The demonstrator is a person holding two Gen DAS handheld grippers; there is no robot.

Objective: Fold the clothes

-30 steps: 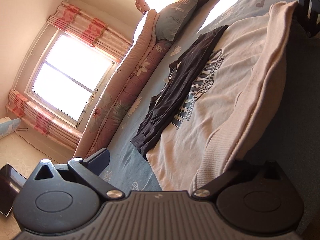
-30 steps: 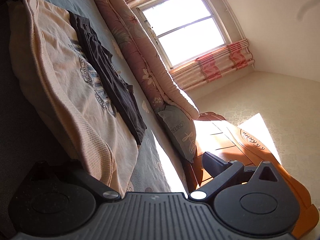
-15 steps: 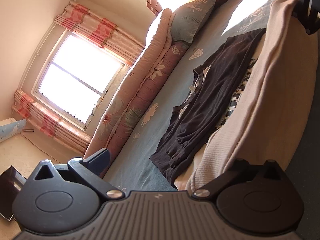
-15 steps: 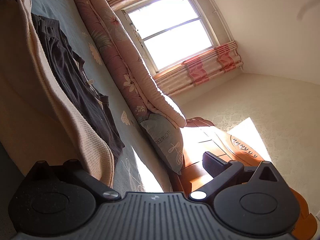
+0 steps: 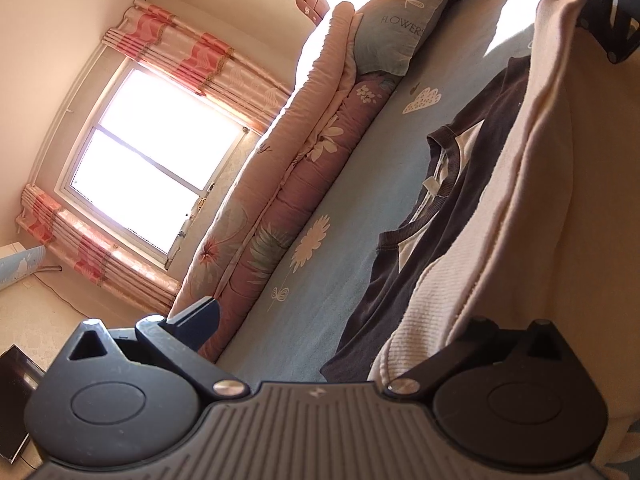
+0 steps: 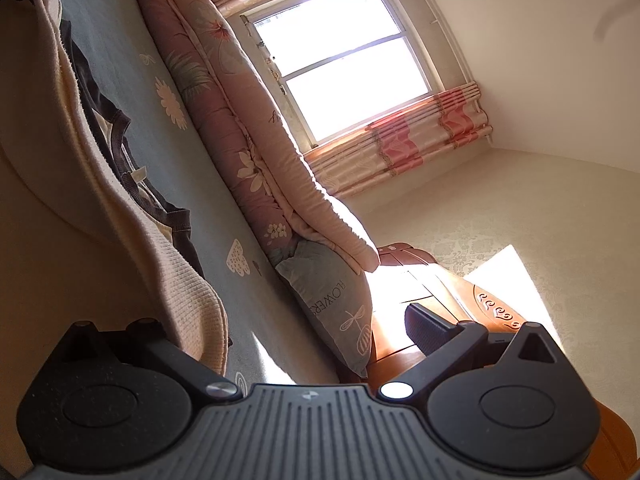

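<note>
Left wrist view: a cream sweatshirt (image 5: pixel 560 200) rises in a steep slack sheet along the right, its ribbed hem (image 5: pixel 424 320) nearest the lens, over the right side of the bed.
Handling: light, limp knit with no stiffness of its own; it should sag between supports and slide off smooth plastic if tipped.
Where to hold: the ribbed hem at its two corners, since the band is thicker and grips better than the plain body.
Left hand-held gripper (image 5: pixel 324 320): jaws wide; the one visible finger stands clear on the left, the other is hidden behind the hem, which seems to hang over it.
Right hand-held gripper (image 6: pixel 312 332): likewise spread, one finger bare at the right, the other covered by the waffle-textured hem.
Dark T-shirt (image 5: pixel 472 184): thin jersey with a stitched neckline and white label, flat on the bed just left of the sweatshirt, partly under its edge.
Bed sheet (image 5: pixel 352 216): blue-grey, matte, printed with pale flowers.
Quilt (image 5: pixel 280 184): pink, padded, rolled long along the far side.
Pillow (image 5: pixel 396 28): soft, grey-blue, lettered.
Window (image 5: pixel 160 160): bright, with gathered pink curtains (image 5: pixel 176 52).
</note>
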